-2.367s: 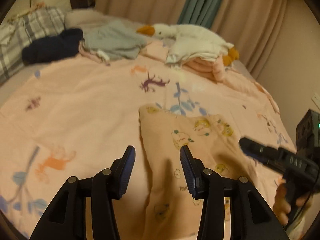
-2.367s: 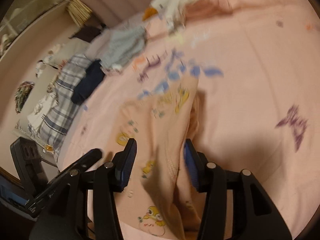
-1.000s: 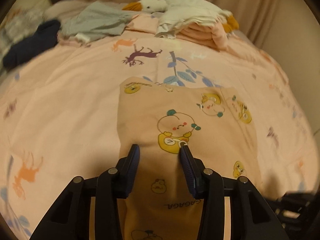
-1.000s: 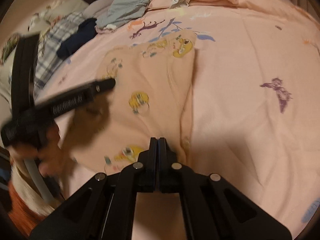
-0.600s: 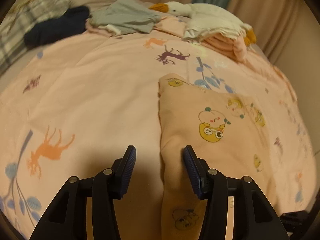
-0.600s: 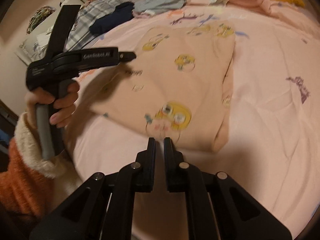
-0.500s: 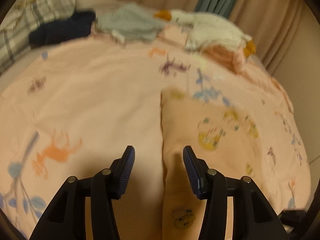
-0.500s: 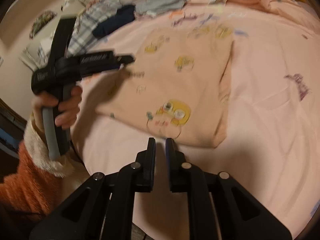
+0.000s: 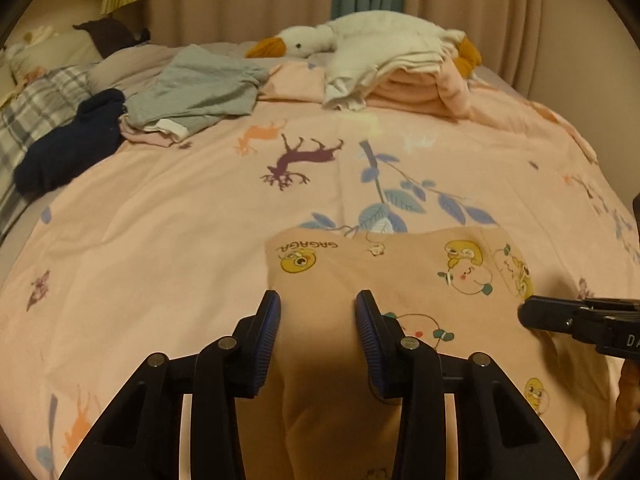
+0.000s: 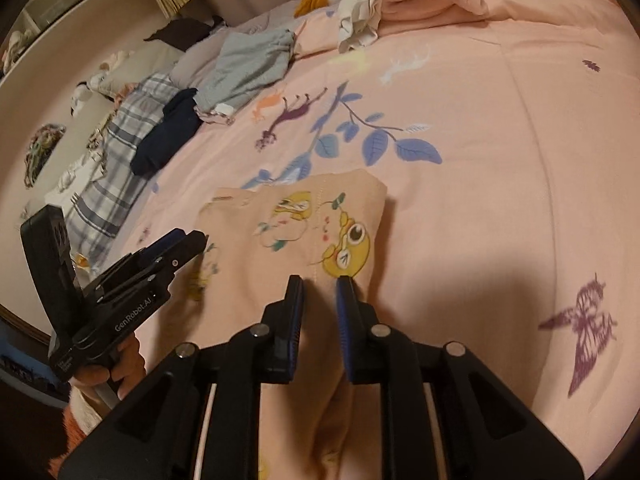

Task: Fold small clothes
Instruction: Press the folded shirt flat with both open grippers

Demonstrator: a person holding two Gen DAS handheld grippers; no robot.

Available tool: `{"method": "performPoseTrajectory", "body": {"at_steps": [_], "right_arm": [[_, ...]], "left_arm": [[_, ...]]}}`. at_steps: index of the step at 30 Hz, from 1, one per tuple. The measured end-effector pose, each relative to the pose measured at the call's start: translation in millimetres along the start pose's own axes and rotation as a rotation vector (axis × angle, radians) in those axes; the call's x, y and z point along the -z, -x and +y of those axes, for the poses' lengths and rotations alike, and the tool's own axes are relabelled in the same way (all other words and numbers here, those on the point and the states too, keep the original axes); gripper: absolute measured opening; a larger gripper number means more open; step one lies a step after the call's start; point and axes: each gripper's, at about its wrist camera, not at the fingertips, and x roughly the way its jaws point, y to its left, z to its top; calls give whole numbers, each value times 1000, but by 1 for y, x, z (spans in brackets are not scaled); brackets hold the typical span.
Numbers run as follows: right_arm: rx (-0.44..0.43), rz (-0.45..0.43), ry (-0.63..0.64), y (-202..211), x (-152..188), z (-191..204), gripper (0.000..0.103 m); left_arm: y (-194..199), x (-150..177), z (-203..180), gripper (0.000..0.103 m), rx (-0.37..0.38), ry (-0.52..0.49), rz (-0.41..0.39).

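Underneath everything, a wide pink bedspread printed with deer, leaves and butterflies, filling both views. Far back on it, a white plush goose draped over a stack of folded pink and cream cloth; to the left of that, a rumpled grey garment, then a dark navy garment against a plaid pillow. Nearest the cameras, a folded peach garment with yellow cartoon prints, flat on the spread, folded edge toward the leaf print, near end running under both tools. Over its left part, the left gripper, jaws well apart and closing, blue pads clear of the cloth between them, no pinch visible. Over its right part, the right gripper, jaws a narrow gap apart and opening, cloth lying below the gap, unpressed. Lower left in the right wrist view, a hand on the left tool's handle.
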Motion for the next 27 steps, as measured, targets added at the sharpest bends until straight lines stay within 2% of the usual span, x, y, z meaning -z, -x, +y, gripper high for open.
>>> {"method": "performPoseTrajectory", "body": {"at_steps": [8,12,13,16,20,27], "right_arm": [[8,18,-43,-9,-1,-14,26],[22,7,-31,-8,1,-15,31],[25,9,-38,-9,2,-17,35],[10,1,-59,-9,2,-21,35],[56,-15,-42,-9,5,-13,36],[174,-62,-29,-1,8,2,42]], "left_arm": [[-9,6,0,40,-38,22,33],[-12,6,1,46,-54,40,48],[-13,5,3,49,-53,48,54],[-16,6,13,55,-27,101,69],[-21,5,26,55,31,190,97],[0,5,8,55,-77,163,69]]}}
